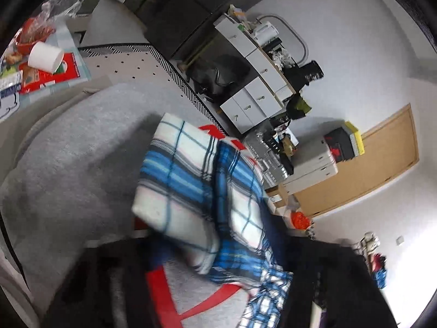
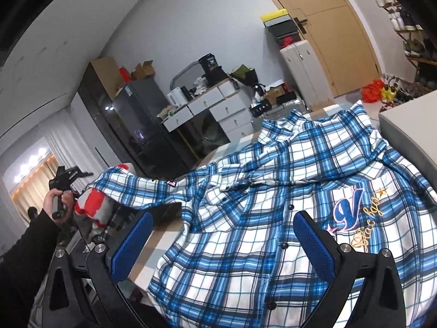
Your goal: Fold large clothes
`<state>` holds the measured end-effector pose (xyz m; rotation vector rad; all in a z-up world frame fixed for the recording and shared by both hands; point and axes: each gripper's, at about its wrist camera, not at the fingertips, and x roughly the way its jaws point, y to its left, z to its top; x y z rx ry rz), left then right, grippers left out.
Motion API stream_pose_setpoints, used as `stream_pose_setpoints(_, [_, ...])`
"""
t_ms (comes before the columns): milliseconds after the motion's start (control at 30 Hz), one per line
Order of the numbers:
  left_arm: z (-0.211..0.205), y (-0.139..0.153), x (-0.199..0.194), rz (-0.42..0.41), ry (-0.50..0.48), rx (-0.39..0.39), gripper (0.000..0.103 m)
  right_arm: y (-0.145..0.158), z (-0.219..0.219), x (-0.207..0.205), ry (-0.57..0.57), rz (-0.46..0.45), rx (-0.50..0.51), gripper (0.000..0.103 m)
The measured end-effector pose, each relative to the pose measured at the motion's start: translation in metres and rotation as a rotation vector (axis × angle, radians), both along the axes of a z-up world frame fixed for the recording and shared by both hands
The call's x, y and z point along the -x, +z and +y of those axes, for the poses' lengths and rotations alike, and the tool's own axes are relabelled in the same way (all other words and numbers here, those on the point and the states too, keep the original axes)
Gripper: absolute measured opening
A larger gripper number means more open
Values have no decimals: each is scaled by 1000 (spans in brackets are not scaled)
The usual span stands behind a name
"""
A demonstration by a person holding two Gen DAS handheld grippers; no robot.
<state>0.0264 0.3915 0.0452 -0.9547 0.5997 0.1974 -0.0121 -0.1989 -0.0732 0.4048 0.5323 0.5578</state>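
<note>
A blue and white plaid shirt (image 2: pixel 273 191) lies spread front-up on the table, with a "V" logo (image 2: pixel 349 210) on the chest. My right gripper (image 2: pixel 225 243) hovers open just above the shirt's button line, its blue pads (image 2: pixel 314 243) far apart and empty. One sleeve (image 1: pixel 196 180) stretches off to the left and runs down between the blurred fingers of my left gripper (image 1: pixel 213 248), which look shut on it. In the right wrist view a hand holds that left gripper (image 2: pixel 68 180) by the sleeve's end. Grey cloth with red print (image 1: pixel 82 164) lies under the sleeve.
A paper roll (image 1: pixel 45 56) and red packaging sit on a side surface at the upper left. A white drawer desk (image 2: pixel 213 104), a black cabinet (image 2: pixel 131 125), a suitcase (image 2: pixel 303 65) and a wooden door stand behind. A grey box edge (image 2: pixel 409 125) borders the shirt on the right.
</note>
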Motion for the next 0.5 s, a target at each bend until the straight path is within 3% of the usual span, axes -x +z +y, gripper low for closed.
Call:
stream_pose_setpoints(33, [2, -2, -1, 6, -7, -11, 8, 0, 0, 0, -1, 1, -2, 103])
stream_pose_setpoints(100, [5, -5, 0, -9, -11, -13, 4, 1, -1, -1, -1, 4, -10, 103])
stream_pose_setpoints(333, [-8, 31, 2, -112, 3, -124, 1, 3, -5, 1, -13, -4, -24, 103])
stream_pose_setpoints(500, [-43, 70, -6, -234, -77, -180, 1, 1, -8, -3, -19, 14, -26, 103])
